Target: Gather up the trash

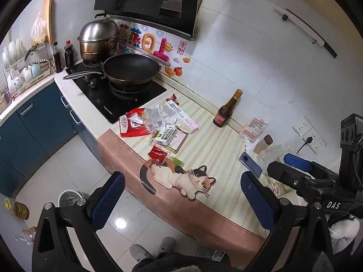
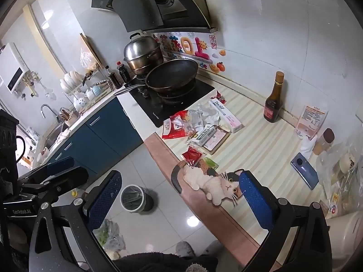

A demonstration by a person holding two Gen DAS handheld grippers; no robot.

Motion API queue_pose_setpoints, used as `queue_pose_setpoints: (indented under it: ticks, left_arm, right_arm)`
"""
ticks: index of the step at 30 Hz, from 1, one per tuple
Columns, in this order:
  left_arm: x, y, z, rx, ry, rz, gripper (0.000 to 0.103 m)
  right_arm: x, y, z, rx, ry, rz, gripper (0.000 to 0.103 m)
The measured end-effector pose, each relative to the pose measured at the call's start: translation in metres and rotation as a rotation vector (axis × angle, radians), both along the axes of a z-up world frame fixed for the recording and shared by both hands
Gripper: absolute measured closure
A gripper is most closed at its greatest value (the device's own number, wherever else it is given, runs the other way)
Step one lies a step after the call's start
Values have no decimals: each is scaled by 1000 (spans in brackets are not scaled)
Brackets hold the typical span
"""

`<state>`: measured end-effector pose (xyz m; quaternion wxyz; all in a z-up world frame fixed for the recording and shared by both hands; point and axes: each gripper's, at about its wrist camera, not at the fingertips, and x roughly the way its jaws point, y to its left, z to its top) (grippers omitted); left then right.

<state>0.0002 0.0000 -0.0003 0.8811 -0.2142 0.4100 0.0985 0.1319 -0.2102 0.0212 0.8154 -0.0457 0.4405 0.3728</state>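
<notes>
Left wrist view: your left gripper [image 1: 181,200] has jaws spread fully, holding nothing. Bin [image 1: 68,197] on the floor at 7 o'clock, contents unreadable. Trash pile [image 1: 156,124] at 12 o'clock on the striped counter mat [image 1: 215,145]: red wrappers, crumpled clear plastic, flattened cartons.

Right wrist view: your right gripper [image 2: 181,197] is also wide open and empty. Bin [image 2: 133,198] at 9 o'clock, dark inside. Trash pile [image 2: 199,127] at 12 o'clock beside the stove [image 2: 172,99].

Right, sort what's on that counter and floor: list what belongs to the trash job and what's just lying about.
For the job:
- red wrappers
- crumpled plastic
- toothpaste box
- small cartons
- red sachet
- green wrapper
- bin on the floor

Just lying about:
- sauce bottle
- phone
- frying pan
- steamer pot
- cat mat
</notes>
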Motion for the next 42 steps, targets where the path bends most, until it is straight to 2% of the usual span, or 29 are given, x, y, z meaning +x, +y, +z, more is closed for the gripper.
queue_pose_setpoints:
  ticks: [13, 18, 26, 42]
  left_arm:
    - [0, 1, 0, 0, -11, -2, 0]
    - [1, -2, 9, 0, -14, -7, 0]
    - [-5, -3, 15, -31, -30, -25, 0]
    - [-8, -5, 19, -31, -43, -26, 0]
  right_arm:
    - [-3, -4, 3, 19, 26, 12, 0]
    - [-8, -6, 5, 29, 31, 15, 0]
    - [-13, -8, 7, 42, 33, 29, 0]
    - [-22, -8, 16, 51, 25, 34, 0]
